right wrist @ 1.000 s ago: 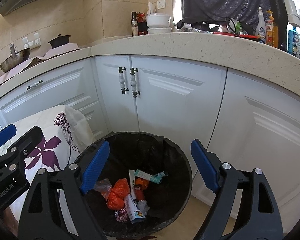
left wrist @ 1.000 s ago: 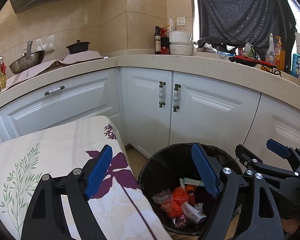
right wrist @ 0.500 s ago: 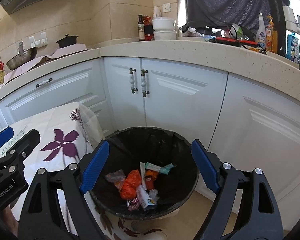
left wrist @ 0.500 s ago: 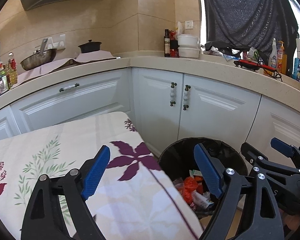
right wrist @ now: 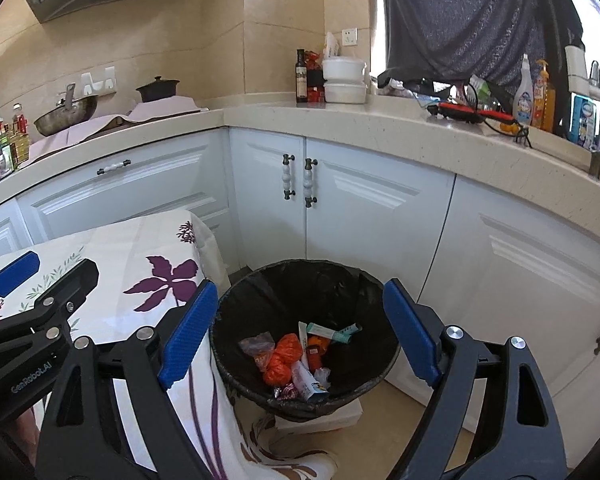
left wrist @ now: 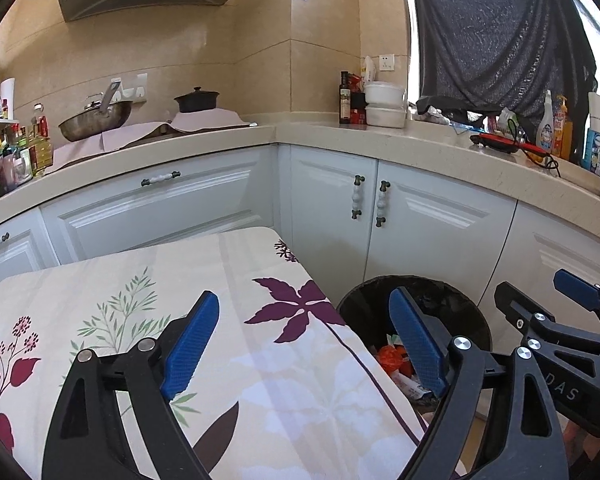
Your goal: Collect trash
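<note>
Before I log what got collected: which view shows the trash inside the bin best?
The right wrist view: it looks down into the trash bin, showing the orange wrappers and other packets on the bottom. The left wrist view catches only a sliver, cut off by the floral tablecloth and a gripper finger.

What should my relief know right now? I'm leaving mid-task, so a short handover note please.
Left tool: open, empty, over the floral table.
Right tool: open, empty, above the bin.
Bin sits on the floor by the table corner, black liner in, holding wrappers, an orange bag and a tube.
Done: that trash is binned.
Left: no trash shows on the visible tabletop; check elsewhere.
</note>
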`<state>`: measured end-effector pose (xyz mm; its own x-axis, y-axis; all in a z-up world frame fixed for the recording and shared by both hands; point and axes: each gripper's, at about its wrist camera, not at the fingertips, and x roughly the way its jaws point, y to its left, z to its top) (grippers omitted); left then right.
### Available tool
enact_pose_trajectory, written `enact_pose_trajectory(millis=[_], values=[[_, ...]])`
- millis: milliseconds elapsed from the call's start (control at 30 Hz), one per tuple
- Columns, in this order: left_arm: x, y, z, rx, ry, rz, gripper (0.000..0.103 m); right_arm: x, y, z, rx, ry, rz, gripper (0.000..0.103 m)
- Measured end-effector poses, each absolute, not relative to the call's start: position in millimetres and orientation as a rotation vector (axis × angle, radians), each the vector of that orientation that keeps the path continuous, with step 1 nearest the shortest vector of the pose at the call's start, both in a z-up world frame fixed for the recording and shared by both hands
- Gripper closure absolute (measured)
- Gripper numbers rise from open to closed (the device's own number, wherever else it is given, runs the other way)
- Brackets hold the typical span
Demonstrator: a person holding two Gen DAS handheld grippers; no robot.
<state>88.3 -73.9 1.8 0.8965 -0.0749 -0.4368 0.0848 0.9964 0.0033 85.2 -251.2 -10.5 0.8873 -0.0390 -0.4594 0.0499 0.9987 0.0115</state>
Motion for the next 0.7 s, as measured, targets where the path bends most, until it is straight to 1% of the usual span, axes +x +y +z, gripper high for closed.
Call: enact_pose_trajectory(millis=[700], values=[[45.4,-60.9,21.7,0.015,0.421,-0.112,0.018,37.5,-254.3,12.0,0.018,0.435,-0.074,0.02]])
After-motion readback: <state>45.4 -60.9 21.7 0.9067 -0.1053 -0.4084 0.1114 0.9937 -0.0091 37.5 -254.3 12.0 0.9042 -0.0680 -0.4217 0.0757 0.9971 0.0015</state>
